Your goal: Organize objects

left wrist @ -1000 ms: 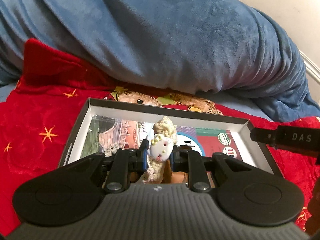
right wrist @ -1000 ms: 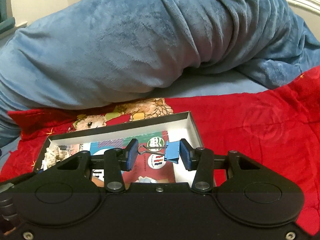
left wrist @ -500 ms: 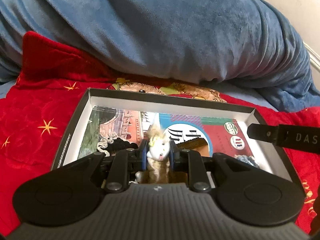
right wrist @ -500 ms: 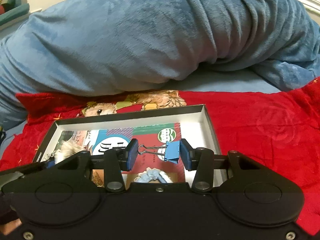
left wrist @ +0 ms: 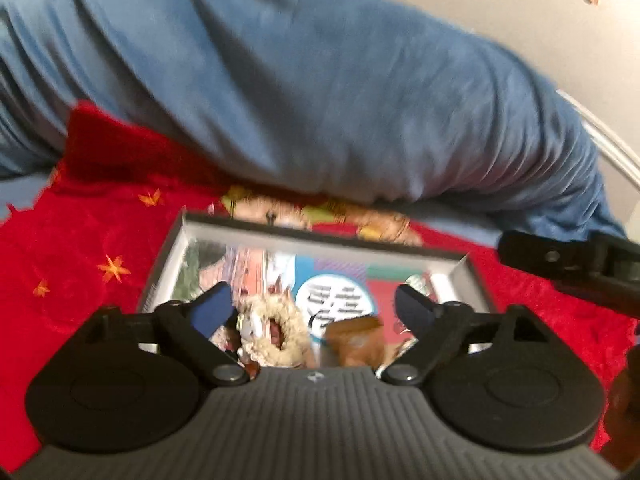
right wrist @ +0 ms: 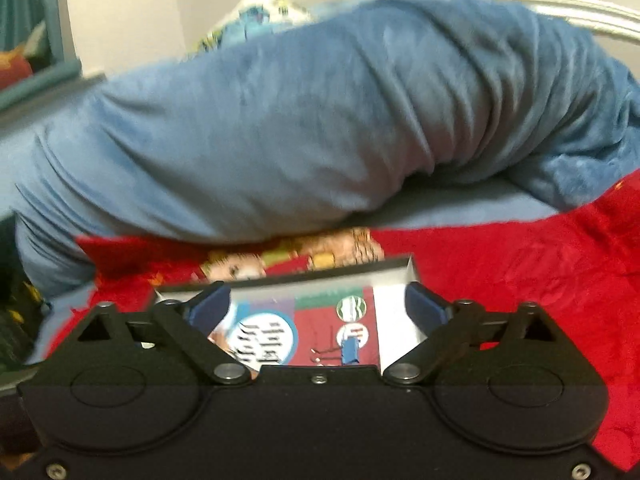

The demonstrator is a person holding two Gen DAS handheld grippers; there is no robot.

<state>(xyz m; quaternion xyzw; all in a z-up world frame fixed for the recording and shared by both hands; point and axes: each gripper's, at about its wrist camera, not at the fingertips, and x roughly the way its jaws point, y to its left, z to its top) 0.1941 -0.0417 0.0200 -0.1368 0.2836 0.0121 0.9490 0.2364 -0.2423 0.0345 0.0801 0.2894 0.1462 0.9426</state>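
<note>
Left wrist view: left gripper and right gripper gaping empty over box, risking snagging fuzzy scrunchie or binder clip when lifting.

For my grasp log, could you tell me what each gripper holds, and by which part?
Nothing is held. The left gripper is open above the fuzzy scrunchie; the right gripper is open above the blue binder clip.

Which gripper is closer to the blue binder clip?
Right. The right gripper is open directly above the binder clip in the box; the left gripper is open over the plush ring.
</note>
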